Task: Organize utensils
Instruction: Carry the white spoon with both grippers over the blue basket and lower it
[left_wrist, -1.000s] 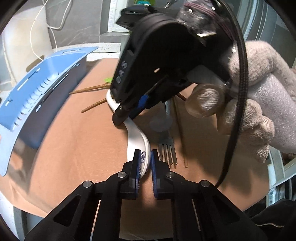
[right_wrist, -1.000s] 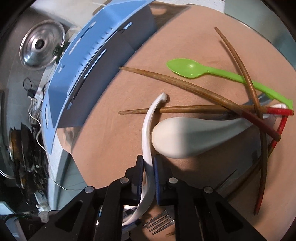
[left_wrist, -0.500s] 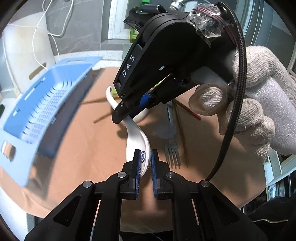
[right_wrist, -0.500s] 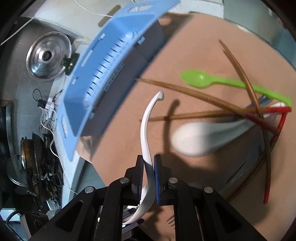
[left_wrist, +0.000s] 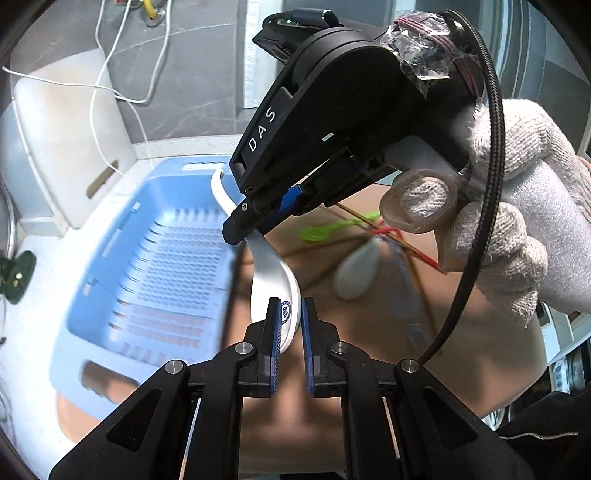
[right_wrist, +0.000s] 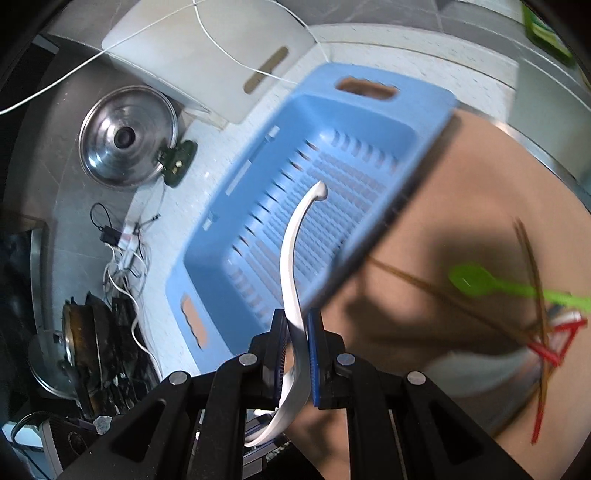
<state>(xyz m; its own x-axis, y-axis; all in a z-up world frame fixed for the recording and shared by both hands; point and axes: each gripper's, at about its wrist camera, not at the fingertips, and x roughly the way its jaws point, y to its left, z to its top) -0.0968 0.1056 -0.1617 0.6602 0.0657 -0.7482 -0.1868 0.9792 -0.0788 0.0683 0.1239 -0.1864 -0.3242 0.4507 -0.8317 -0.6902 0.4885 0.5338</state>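
We hold the white spoon (left_wrist: 271, 273) w/ both tools above the tan mat (left_wrist: 369, 332): right gripper (right_wrist: 295, 332) pinches its handle, left gripper (left_wrist: 290, 325) pinches its bowl. Blue basket (right_wrist: 369, 122) sits at mat's edge on the pale speckled counter (right_wrist: 207, 162). Pot lid (right_wrist: 127, 138), white cutting board (left_wrist: 70, 133), cords around. Green spoon (right_wrist: 480, 282) & chopsticks (right_wrist: 532, 258) lie on mat.

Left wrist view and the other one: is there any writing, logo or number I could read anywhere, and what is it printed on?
"DAS": white letters on the black housing of the right gripper, seen from the left wrist view.
Round blue emblem on the bowl of the white ceramic spoon, between the fingers of the left gripper: too small to read.
Nothing readable on the blue basket.
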